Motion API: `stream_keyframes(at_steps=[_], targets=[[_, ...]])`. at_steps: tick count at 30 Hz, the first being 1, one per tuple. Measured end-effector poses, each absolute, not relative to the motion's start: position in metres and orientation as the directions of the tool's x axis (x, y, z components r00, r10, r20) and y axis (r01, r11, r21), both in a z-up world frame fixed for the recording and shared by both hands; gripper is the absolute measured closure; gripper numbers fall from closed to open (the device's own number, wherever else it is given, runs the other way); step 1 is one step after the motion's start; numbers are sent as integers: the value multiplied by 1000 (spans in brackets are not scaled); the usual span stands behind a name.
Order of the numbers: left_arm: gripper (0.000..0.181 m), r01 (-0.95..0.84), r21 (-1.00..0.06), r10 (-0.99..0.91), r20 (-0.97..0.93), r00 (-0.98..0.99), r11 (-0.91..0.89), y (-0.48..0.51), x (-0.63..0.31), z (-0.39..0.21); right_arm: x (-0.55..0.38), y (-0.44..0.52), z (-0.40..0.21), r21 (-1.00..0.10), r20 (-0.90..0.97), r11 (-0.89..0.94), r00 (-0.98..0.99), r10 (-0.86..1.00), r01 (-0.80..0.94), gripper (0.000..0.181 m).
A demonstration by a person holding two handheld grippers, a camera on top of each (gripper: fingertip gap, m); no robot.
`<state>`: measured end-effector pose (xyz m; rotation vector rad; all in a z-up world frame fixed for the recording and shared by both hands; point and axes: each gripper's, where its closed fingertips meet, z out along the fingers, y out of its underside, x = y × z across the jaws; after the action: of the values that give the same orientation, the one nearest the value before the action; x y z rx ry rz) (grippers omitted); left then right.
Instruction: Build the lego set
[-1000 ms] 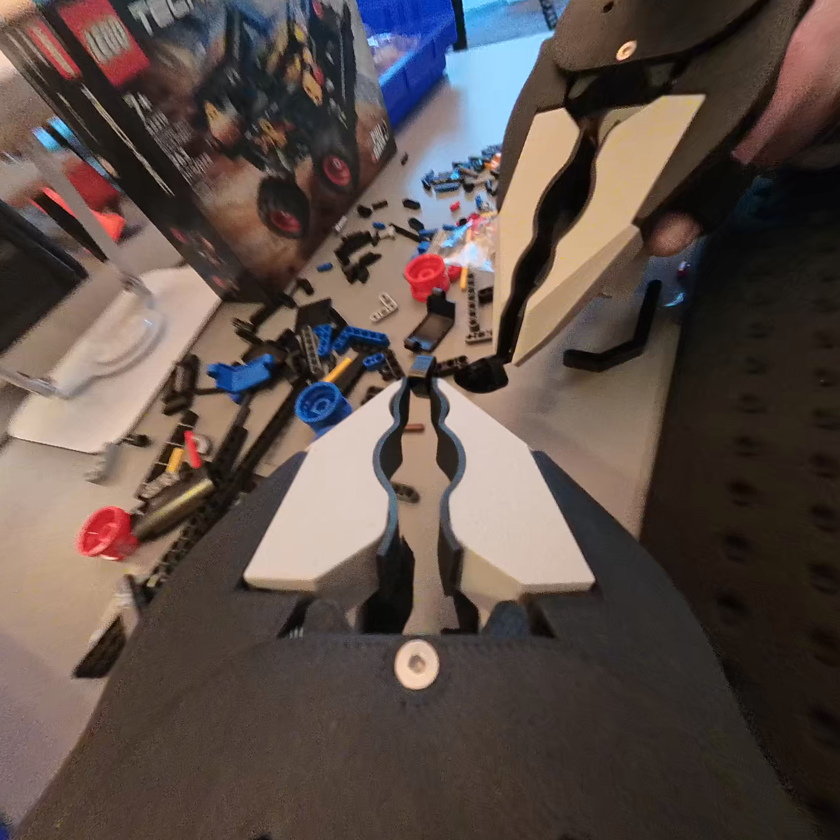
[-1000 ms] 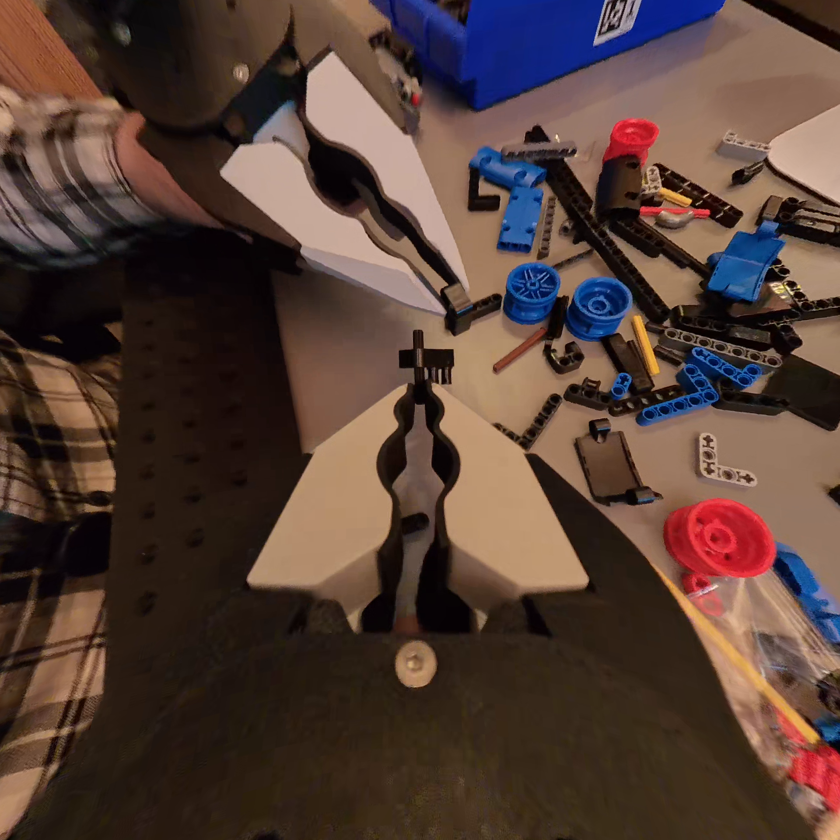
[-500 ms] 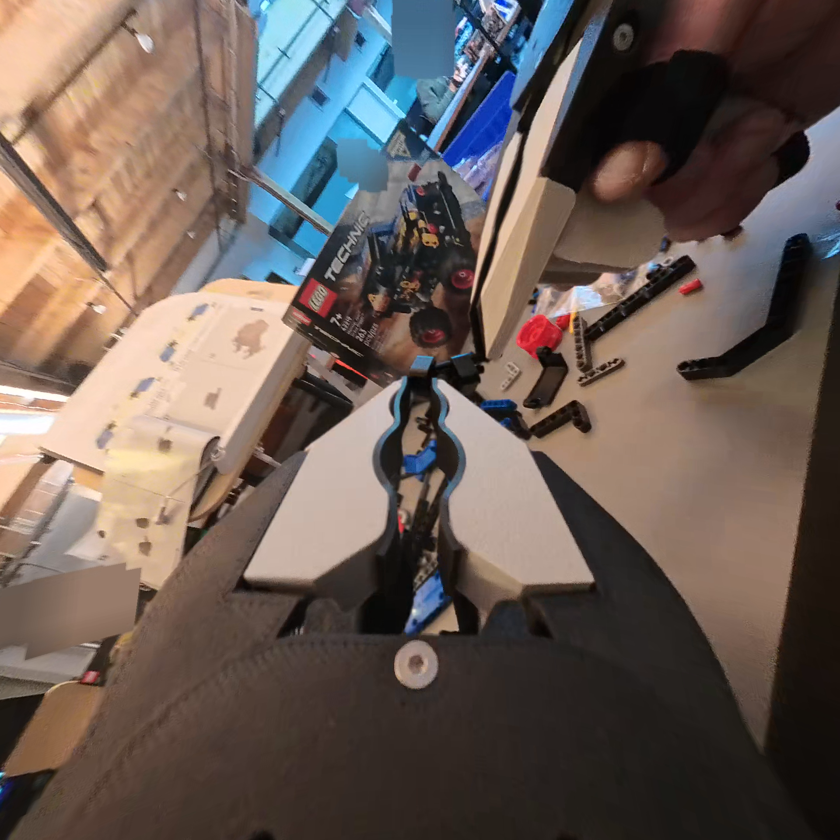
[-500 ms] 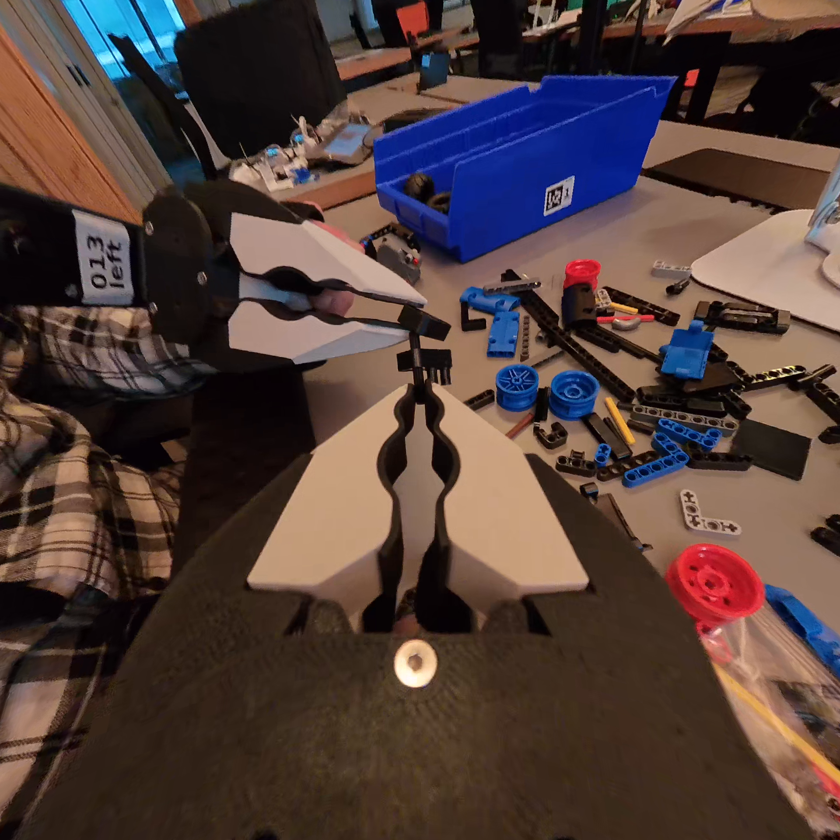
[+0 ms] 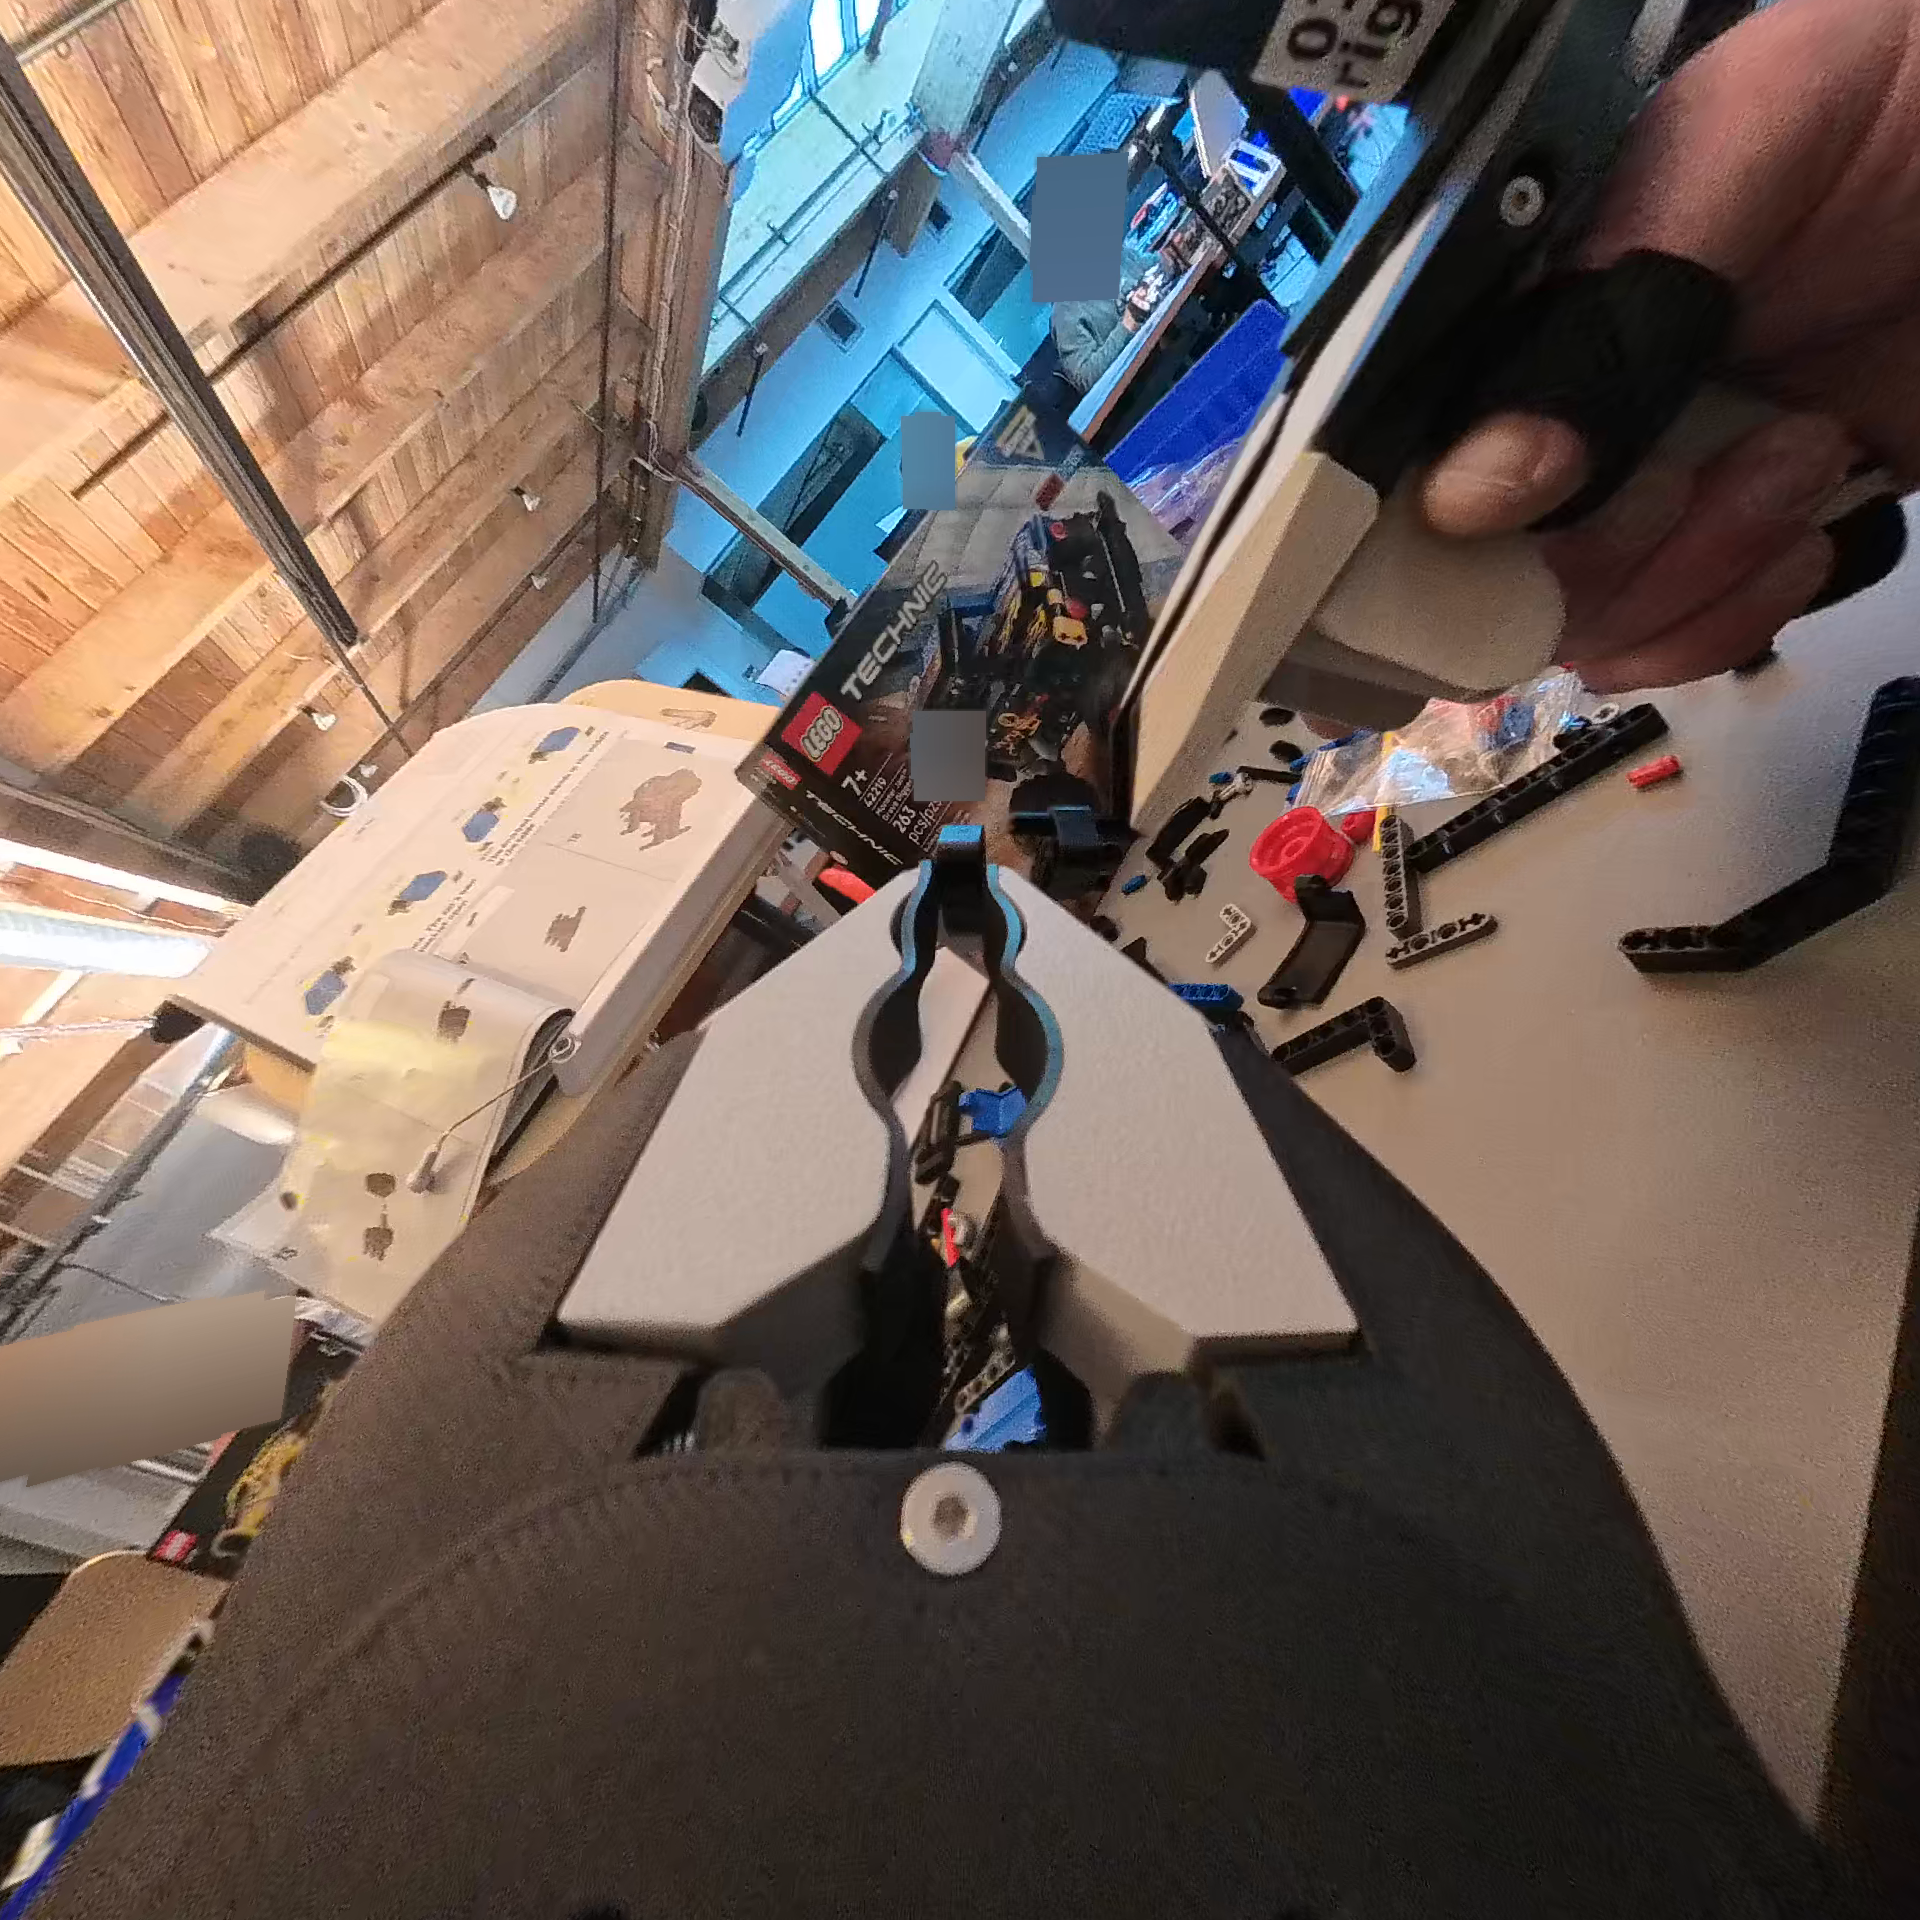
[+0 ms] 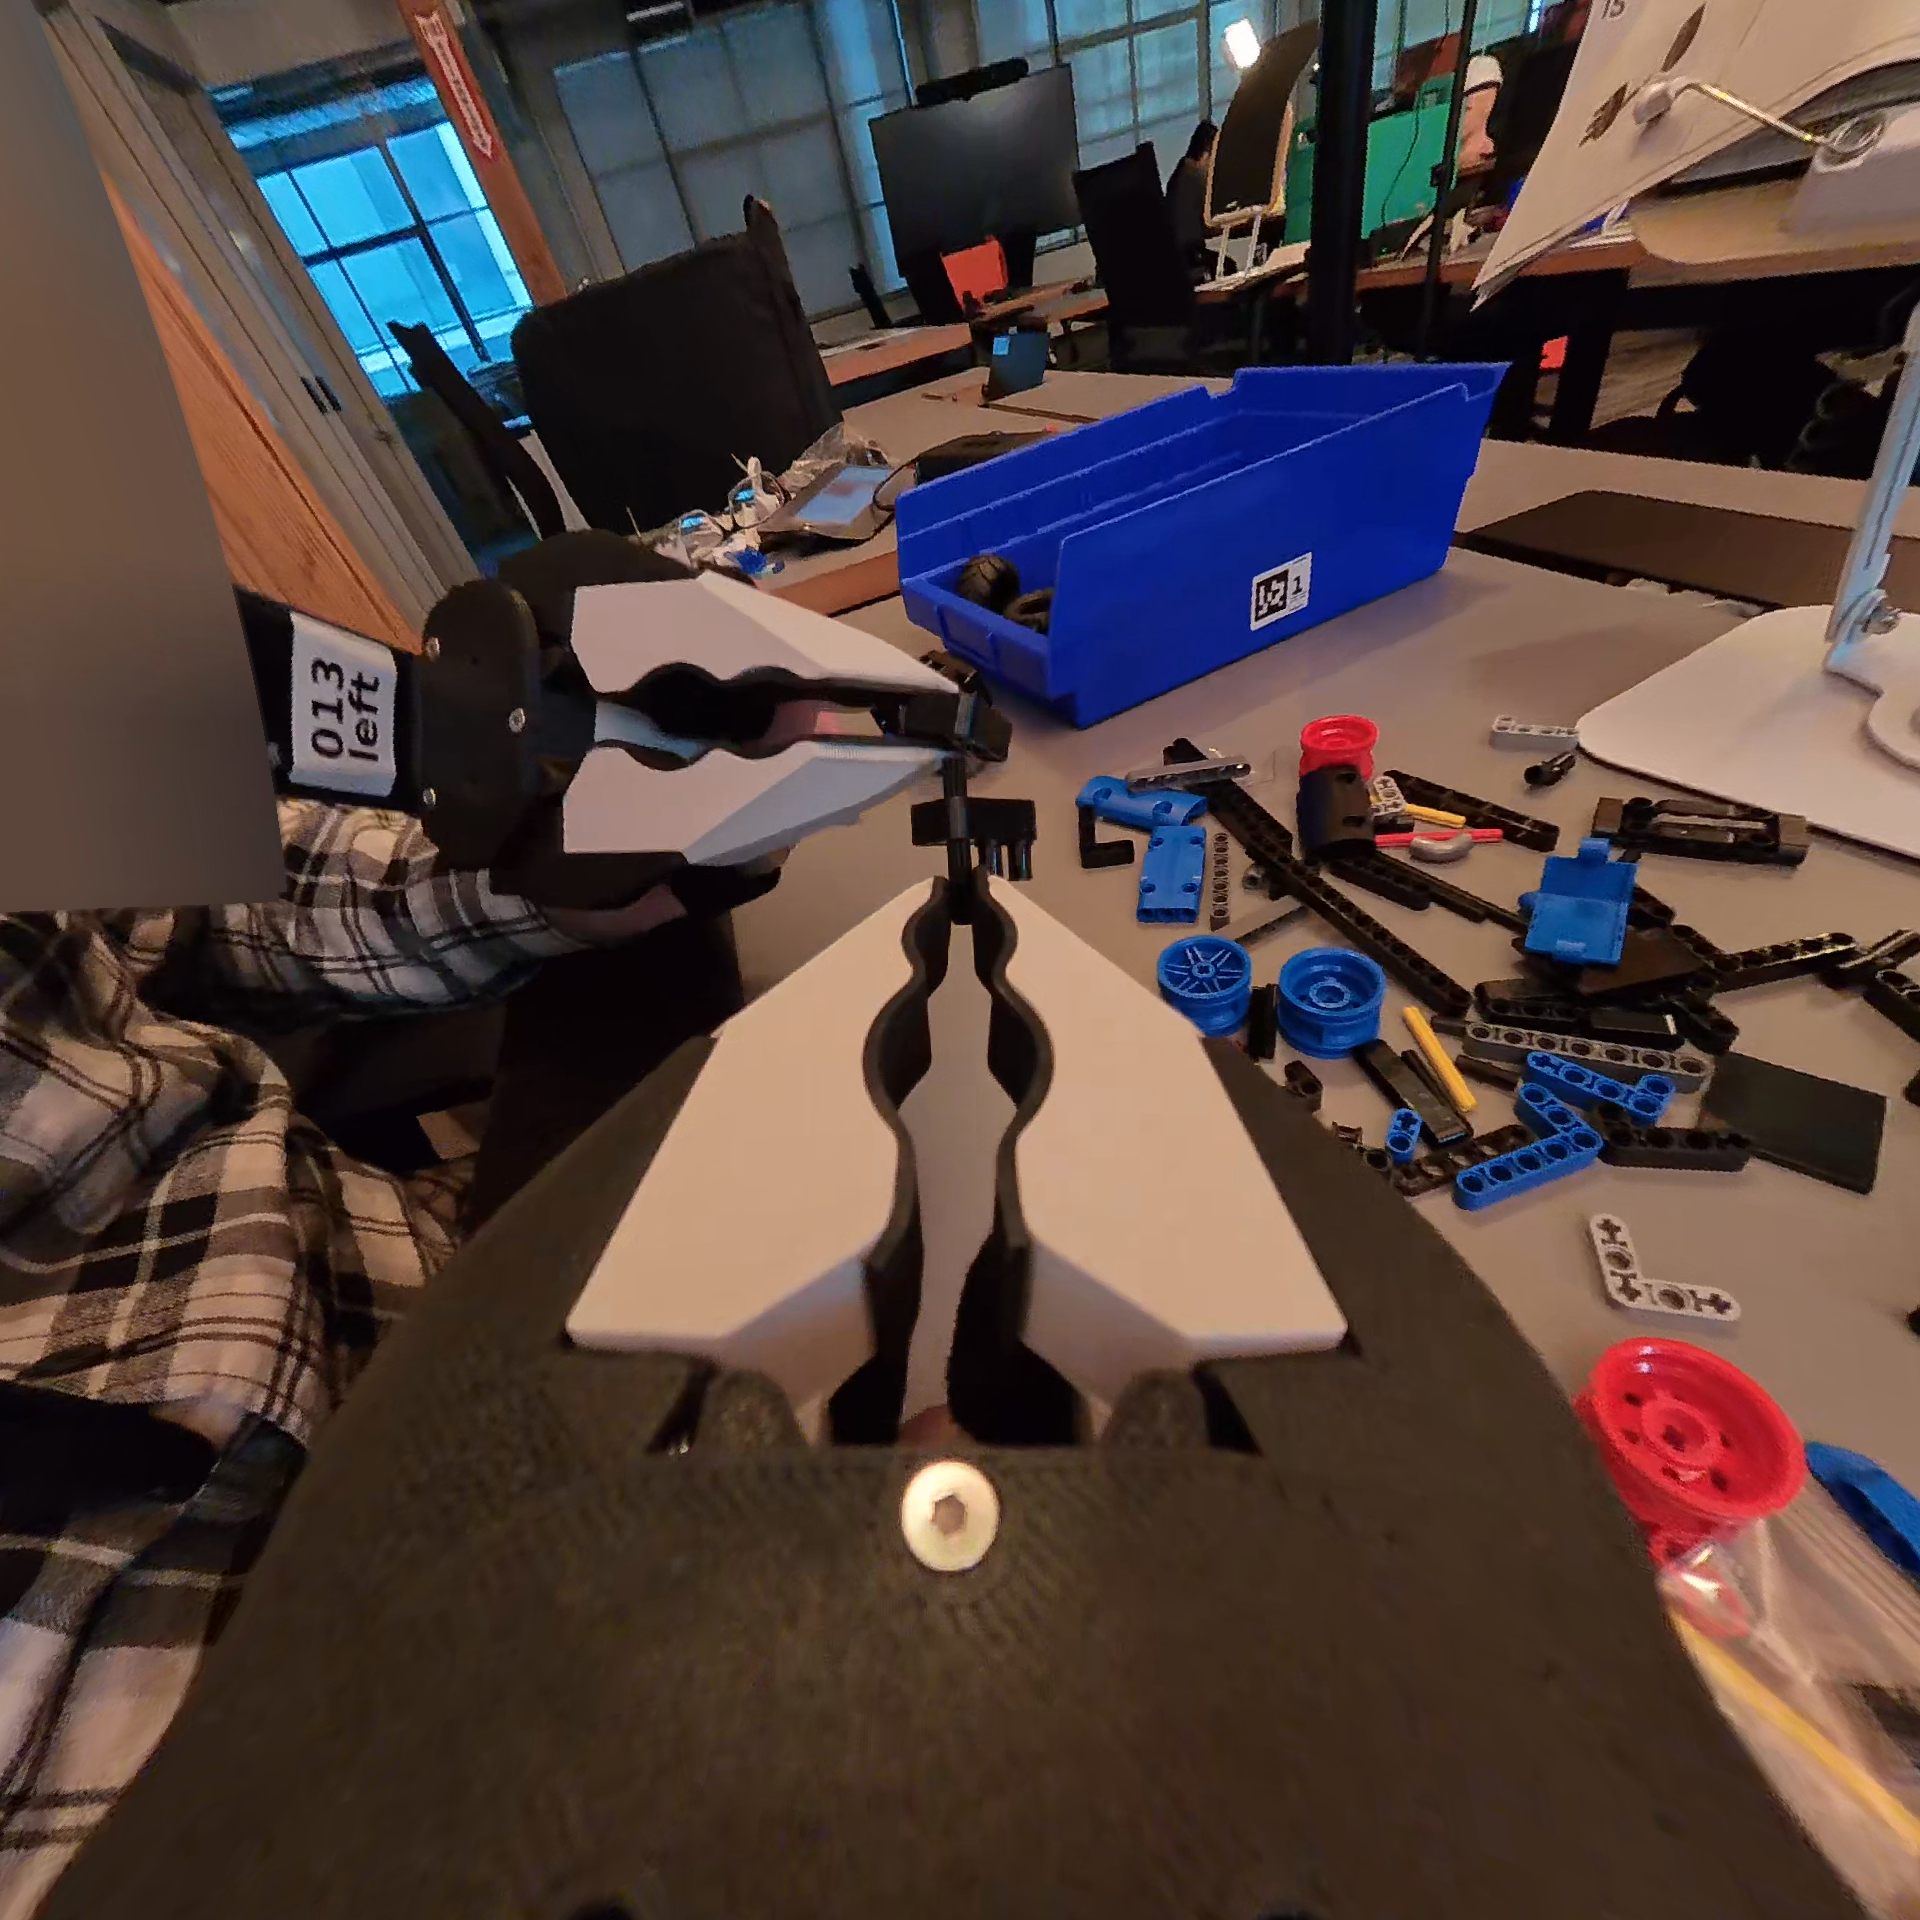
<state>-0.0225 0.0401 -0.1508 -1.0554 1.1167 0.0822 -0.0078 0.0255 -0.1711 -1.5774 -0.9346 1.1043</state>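
Note:
My left gripper point(image 5: 958, 881) is shut on a small black connector point(image 5: 958, 847) at its tips. In the right wrist view the left gripper point(image 6: 940, 719) comes in from the left, held level above the table. My right gripper point(image 6: 961, 896) is shut on a thin black axle carrying a black cross piece point(image 6: 974, 826), which stands upright. The axle's top end meets the left gripper's connector point(image 6: 982, 727). In the left wrist view the right gripper point(image 5: 1122, 810) reaches down from the upper right, its black piece point(image 5: 1070, 831) just right of my tips.
Loose black, blue and red pieces cover the grey table point(image 6: 1455, 665): two blue wheels point(image 6: 1330, 1003), a red wheel point(image 6: 1694, 1439), a parts bag point(image 6: 1808, 1662). A blue bin point(image 6: 1195, 561) stands behind. The set's box point(image 5: 966, 707) and an open booklet on a stand point(image 5: 499, 883) are at the left. Only a small space, under 4 cm, lies between the two pairs of fingers. My right gripper's tips are some 15 cm from the red wheel point(image 6: 1694, 1439).
Both grippers have risen off the table and tilted up. The left gripper has turned level, and its connector now meets the top of the right gripper's axle.

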Motion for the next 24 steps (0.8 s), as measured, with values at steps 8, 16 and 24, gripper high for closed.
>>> stream_keyframes(at_steps=[8,16,24], targets=[[176,-537,-630,-428,-776,462,561,37,-20,-152,-9,25,-171,-966,-228,-253,285,931,51,179],[176,-557,-562,-365,-825,433,611,31,-18,-148,-9,22,-168,-965,-244,-261,256,935,31,179],[176,-530,-555,-371,-828,419,641,26,-18,-144,-10,19,-165,-963,-257,-268,230,939,18,179]])
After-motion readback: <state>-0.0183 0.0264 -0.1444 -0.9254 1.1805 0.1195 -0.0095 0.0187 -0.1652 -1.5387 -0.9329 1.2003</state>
